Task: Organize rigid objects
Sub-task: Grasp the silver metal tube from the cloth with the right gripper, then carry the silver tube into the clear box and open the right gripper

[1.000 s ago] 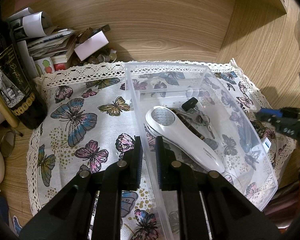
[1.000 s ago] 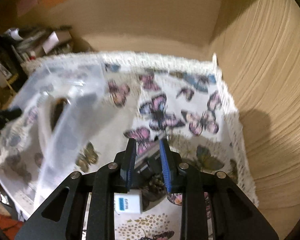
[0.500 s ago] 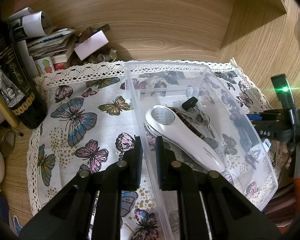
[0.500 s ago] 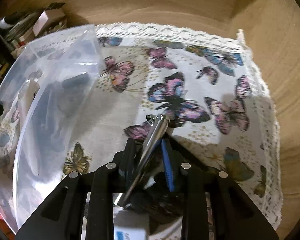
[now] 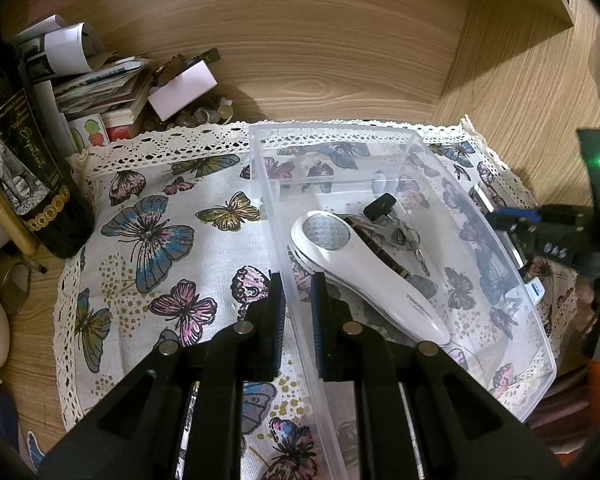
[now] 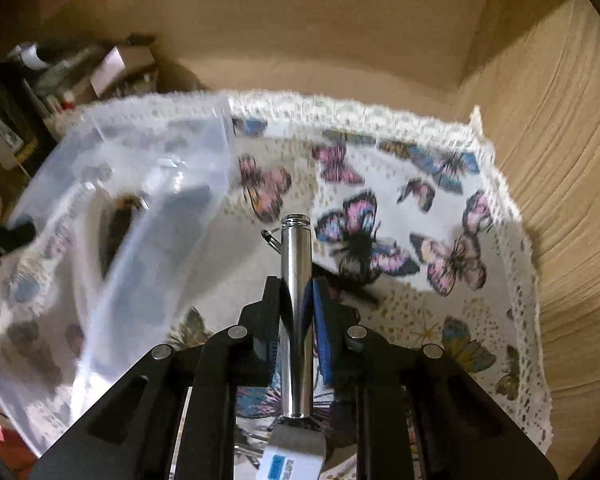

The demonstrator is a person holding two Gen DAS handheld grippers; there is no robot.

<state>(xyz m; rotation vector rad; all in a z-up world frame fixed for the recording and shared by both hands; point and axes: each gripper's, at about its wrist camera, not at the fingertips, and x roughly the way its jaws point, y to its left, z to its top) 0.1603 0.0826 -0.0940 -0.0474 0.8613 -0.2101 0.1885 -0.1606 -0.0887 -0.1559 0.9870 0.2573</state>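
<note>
A clear plastic bin (image 5: 500,280) stands on the butterfly cloth (image 5: 160,240) and holds a white handheld device (image 5: 364,264), keys (image 5: 408,236) and a dark item. My left gripper (image 5: 298,280) is shut on the bin's left wall. My right gripper (image 6: 298,292) is shut on a shiny metal cylinder (image 6: 296,280) and holds it above the cloth (image 6: 440,208), to the right of the bin (image 6: 140,200). The right gripper also shows in the left wrist view (image 5: 512,220) beside the bin's right wall.
A dark wine bottle (image 5: 24,168), rolled papers and a pile of books and small boxes (image 5: 112,88) stand at the back left. Wooden walls (image 5: 520,60) close in the back and right. A small white box with a blue label (image 6: 292,460) lies under the right gripper.
My right gripper has lifted the metal cylinder off the cloth and turned it to point straight ahead. The left gripper and the bin have stayed still.
</note>
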